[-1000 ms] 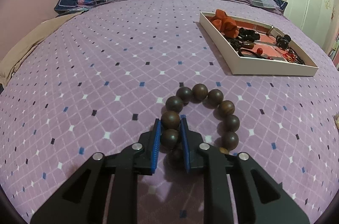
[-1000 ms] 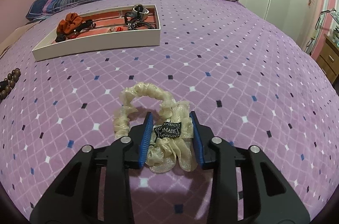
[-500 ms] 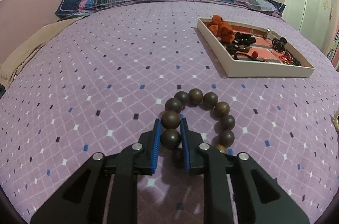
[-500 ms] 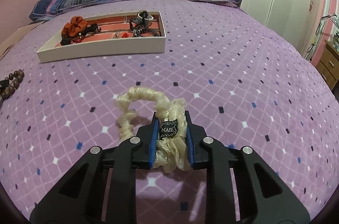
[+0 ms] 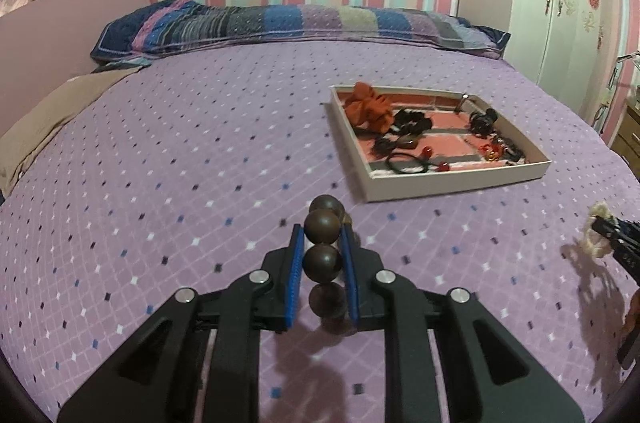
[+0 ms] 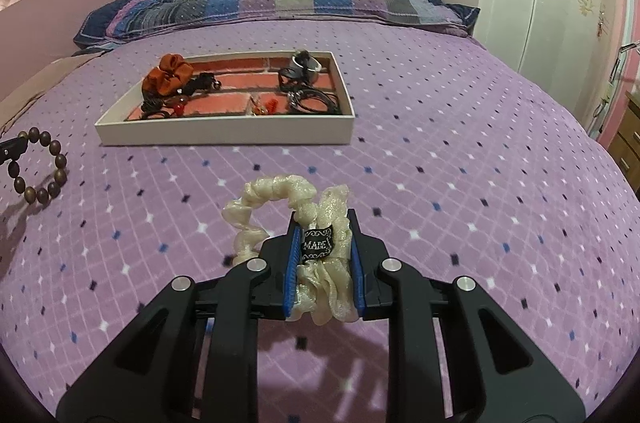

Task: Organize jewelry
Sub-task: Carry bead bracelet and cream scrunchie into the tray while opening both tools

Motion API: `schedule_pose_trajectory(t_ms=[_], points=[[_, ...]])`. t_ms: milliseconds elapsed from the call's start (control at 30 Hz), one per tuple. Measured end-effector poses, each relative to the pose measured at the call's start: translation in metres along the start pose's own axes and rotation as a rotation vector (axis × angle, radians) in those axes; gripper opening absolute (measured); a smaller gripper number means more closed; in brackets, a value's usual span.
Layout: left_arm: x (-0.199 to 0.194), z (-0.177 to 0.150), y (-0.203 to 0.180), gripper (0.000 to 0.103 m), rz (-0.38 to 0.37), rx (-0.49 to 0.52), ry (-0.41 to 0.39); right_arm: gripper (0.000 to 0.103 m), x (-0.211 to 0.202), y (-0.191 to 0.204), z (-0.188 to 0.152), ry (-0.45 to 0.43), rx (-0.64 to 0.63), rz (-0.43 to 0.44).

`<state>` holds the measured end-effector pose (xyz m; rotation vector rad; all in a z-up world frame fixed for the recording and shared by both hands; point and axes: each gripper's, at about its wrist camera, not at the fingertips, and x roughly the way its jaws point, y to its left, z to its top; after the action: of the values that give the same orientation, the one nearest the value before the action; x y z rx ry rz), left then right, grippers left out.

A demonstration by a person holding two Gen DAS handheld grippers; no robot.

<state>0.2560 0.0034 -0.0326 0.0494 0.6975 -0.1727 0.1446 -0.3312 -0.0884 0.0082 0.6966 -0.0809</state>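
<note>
Left wrist view
Left gripper: its blue-padded jaws are clamping a bracelet of dark brown round wooden beads, which is hanging above the bed with its shadow lying below.
Bed: a purple bedspread with small white and blue diamonds is spreading under everything.
Tray: a shallow white rectangular tray with a brick-pattern floor is sitting ahead and to the right, well apart from the beads.
Tray contents: a rust-orange fabric scrunchie is lying at its far left corner, with black hair ties nearer.
Right edge: the cream scrunchie is showing at the frame's edge, pinched in the other gripper.

Right wrist view
Right gripper: its jaws are squeezing a cream shimmery ruffled scrunchie with a black label, lifted off the bedspread.
Tray: standing ahead and to the left, apart from the scrunchie.
Far left: the bead bracelet is dangling from the left gripper's tip.
</note>
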Motion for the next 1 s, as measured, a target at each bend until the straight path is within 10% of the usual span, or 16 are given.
schedule_pose_trajectory(t_ms=[1000], points=[[0.019,0.123,-0.115,0.019,-0.186,0.07,-0.09,0.022,0.049,0.017,0.117,-0.053,-0.043,0.05]])
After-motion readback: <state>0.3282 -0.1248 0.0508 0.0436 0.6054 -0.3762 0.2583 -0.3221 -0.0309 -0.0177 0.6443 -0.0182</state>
